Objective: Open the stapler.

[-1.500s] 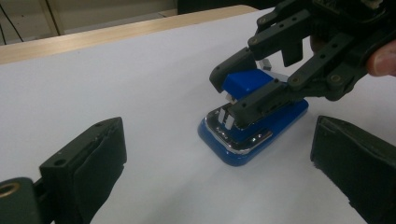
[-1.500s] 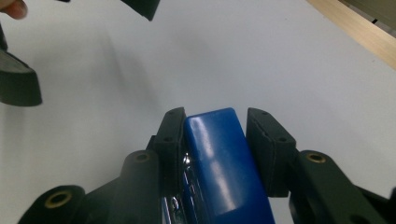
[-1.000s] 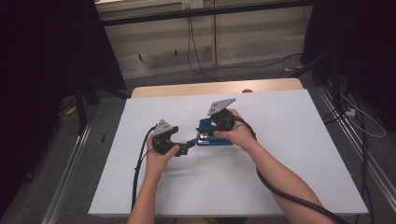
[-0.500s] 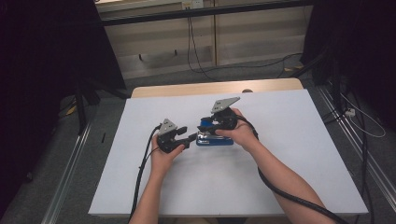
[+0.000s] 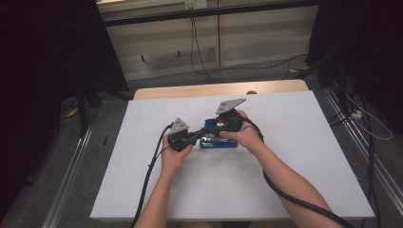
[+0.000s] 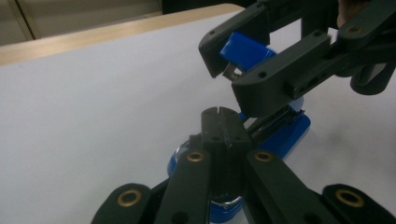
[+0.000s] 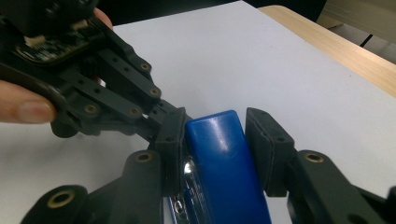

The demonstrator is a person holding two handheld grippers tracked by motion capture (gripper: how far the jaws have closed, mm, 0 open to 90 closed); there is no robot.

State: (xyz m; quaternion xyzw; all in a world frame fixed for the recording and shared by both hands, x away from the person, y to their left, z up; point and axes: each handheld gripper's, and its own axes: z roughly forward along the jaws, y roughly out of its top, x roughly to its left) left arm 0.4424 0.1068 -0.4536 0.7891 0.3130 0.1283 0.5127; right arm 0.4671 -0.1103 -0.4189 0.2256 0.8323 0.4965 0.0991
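Observation:
A blue stapler [image 5: 219, 143] lies on the white table cover [image 5: 285, 166]. My right gripper [image 5: 212, 127] is shut on the stapler's blue top arm [image 7: 219, 158], a jaw on each side, and holds it tilted up off the base [image 6: 286, 135]. From the left, my left gripper [image 5: 201, 135] reaches the stapler's front end. Its jaws have just been closing and now meet, shut, with nothing seen between them [image 6: 219, 122]. They sit right below the right gripper [image 6: 233, 70], in front of the stapler's metal magazine. In the right gripper view the left gripper [image 7: 163, 112] touches my left jaw.
The wooden table edge [image 5: 190, 90] runs along the far side. Black cables [image 5: 152, 166] trail from both grippers toward the near edge. Metal rails [image 5: 71, 175] flank the table on the floor.
My left gripper has slid right toward the stapler's front and its jaws have closed from wide open. The right gripper and stapler have stayed put.

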